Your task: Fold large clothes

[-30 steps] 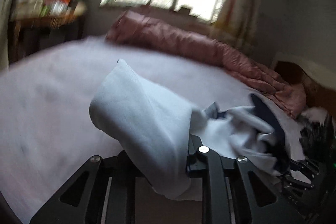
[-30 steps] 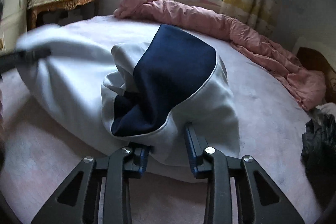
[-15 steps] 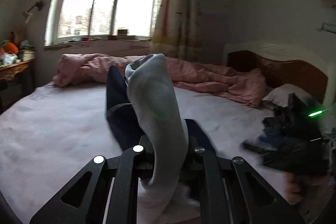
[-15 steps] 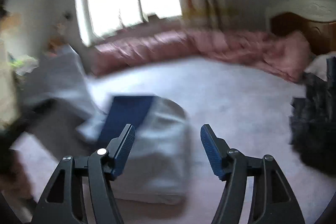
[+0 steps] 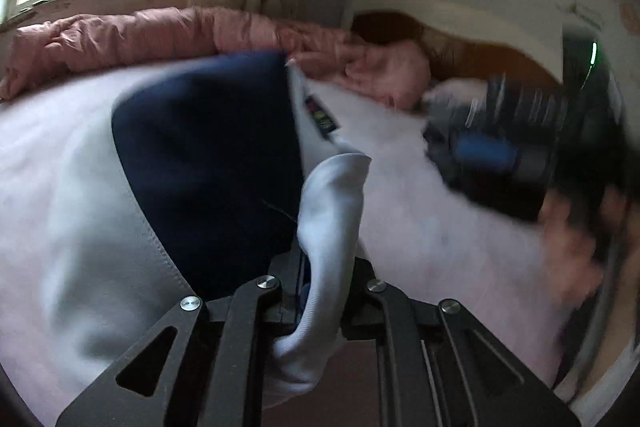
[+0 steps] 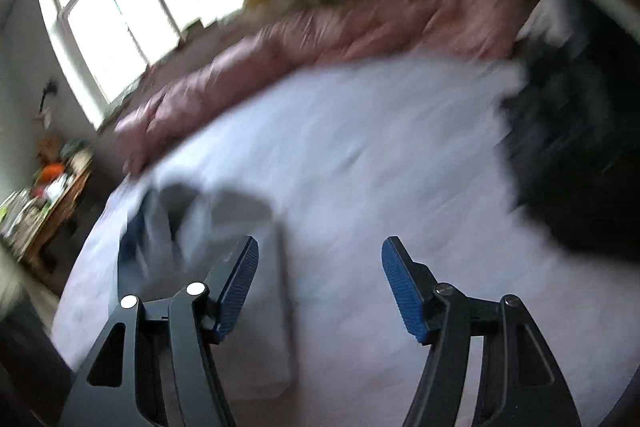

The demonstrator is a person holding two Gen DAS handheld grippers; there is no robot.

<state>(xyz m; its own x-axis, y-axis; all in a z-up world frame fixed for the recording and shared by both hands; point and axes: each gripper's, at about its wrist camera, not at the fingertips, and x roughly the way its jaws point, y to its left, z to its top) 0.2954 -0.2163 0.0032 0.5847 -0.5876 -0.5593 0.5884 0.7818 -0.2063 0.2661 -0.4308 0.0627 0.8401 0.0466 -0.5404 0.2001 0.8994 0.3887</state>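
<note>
A white and navy garment [image 5: 208,163] lies spread over the pale bed sheet [image 5: 432,227]. My left gripper [image 5: 320,283] is shut on a white fold of it, which sticks up between the jaws. My right gripper [image 6: 320,279] is open and empty above the sheet. In the blurred right wrist view the garment [image 6: 176,223] lies at the lower left, apart from the right gripper. The other gripper [image 5: 520,147] shows blurred at the right of the left wrist view.
A pink duvet [image 5: 168,35] lies bunched along the far side of the bed under the window [image 6: 140,7]. A dark pile of clothes [image 6: 576,155] sits at the right by the headboard [image 5: 472,47]. A cluttered side table [image 6: 44,199] stands at the left.
My right gripper let go of the garment, opened and swung to the right. My left gripper kept its hold and lowered the garment onto the bed, navy panel now spread flat.
</note>
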